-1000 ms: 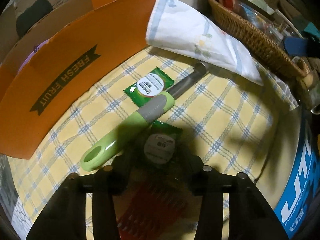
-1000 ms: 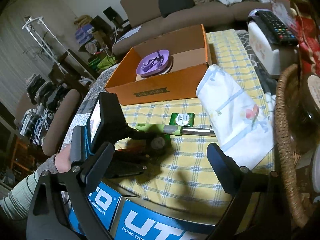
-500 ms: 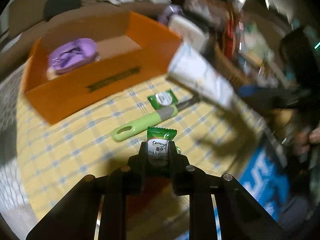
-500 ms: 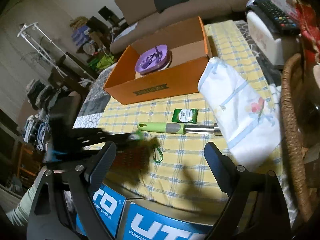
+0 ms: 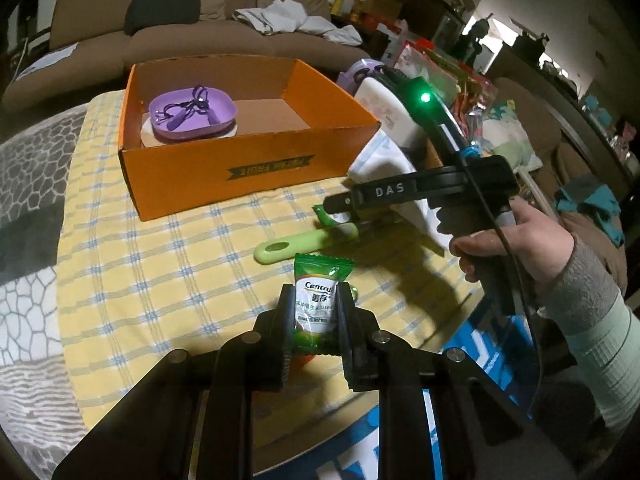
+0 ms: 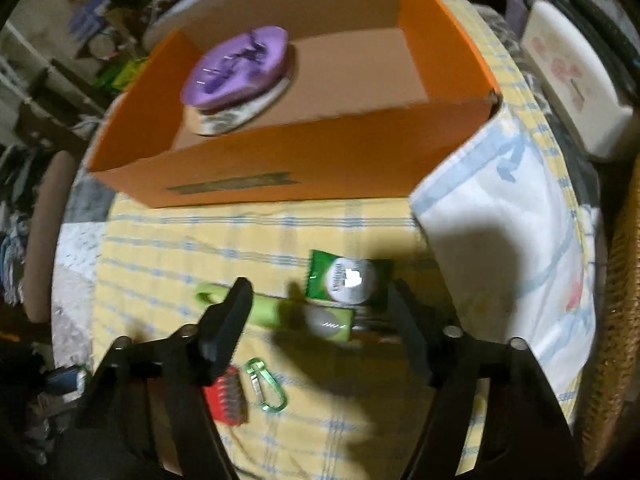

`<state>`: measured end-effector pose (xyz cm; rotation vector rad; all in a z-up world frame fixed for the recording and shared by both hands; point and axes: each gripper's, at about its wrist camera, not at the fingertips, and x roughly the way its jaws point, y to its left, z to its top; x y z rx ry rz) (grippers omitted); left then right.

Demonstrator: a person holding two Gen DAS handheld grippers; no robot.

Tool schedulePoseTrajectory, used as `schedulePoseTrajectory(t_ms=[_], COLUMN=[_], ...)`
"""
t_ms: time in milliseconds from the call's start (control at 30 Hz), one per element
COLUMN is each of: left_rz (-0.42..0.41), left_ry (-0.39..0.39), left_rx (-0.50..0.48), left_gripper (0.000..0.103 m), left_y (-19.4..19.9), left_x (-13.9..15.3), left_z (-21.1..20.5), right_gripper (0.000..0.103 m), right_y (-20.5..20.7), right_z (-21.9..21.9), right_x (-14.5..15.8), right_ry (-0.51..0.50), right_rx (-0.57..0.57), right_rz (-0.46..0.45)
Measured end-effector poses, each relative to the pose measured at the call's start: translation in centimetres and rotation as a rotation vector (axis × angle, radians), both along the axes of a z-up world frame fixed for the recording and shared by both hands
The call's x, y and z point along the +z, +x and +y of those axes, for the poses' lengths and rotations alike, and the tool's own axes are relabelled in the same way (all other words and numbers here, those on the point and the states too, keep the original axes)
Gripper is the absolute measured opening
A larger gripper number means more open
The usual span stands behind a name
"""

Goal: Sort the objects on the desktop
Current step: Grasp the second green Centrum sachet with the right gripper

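My left gripper (image 5: 313,312) is shut on a green Centrum sachet (image 5: 318,300), held above the yellow checked cloth. My right gripper (image 6: 320,312) is open, low over a second green sachet (image 6: 348,280) and a green-handled peeler (image 6: 276,312); it also shows in the left wrist view (image 5: 340,204), above the peeler (image 5: 304,242). An orange cardboard box (image 5: 224,168) stands behind, with a purple dish (image 5: 192,114) inside; the box also shows in the right wrist view (image 6: 320,152).
A white patterned cloth bag (image 6: 512,240) lies right of the box. A red comb-like item (image 6: 226,398) and a green carabiner (image 6: 268,384) lie near the front edge. A wicker basket (image 6: 624,280) stands at the right. A white appliance (image 6: 572,80) is behind.
My left gripper closed on the sachet and lifted it off the cloth, pulling back. My right gripper moved forward and down over the second sachet and the peeler.
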<state>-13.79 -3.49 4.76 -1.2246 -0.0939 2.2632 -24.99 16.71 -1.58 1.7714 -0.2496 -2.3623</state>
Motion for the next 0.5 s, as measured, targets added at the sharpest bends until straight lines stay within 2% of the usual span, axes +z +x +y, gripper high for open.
schedulePoseTrajectory(t_ms=[167, 300, 333, 367, 433, 467, 500], left_rz=[-0.006, -0.005, -0.008, -0.011, -0.016, -0.017, -0.016], left_ry=[0.019, 0.022, 0.023, 0.023, 0.02, 0.019, 0.018], left_rx=[0.006, 0.013, 0.013, 0.015, 0.017, 0.016, 0.017], left_gripper=[0.019, 0.019, 0.019, 0.019, 0.019, 0.019, 0.019], left_y=[-0.4, -0.4, -0.4, -0.4, -0.5, -0.5, -0.5], left_x=[0.0, 0.0, 0.0, -0.1, -0.3, -0.3, -0.3], left_z=[-0.4, -0.5, -0.6, -0.6, -0.5, -0.5, -0.4], right_gripper=[0.064, 0.064, 0.06, 0.046, 0.041, 0.035, 0.022], right_y=[-0.3, -0.6, -0.6, -0.6, -0.6, -0.6, -0.5], right_z=[-0.5, -0.9, -1.0, -1.2, -1.1, -0.8, -0.6], right_x=[-2.3, -2.4, -2.5, -2.4, -2.2, -2.1, -2.0], right_ry=[0.039, 0.069, 0.086, 0.121, 0.116, 0.102, 0.093], right_rx=[-0.007, -0.032, -0.024, -0.012, 0.004, -0.004, -0.008], right_rz=[-0.035, -0.01, -0.007, 0.0, 0.006, 0.005, 0.008])
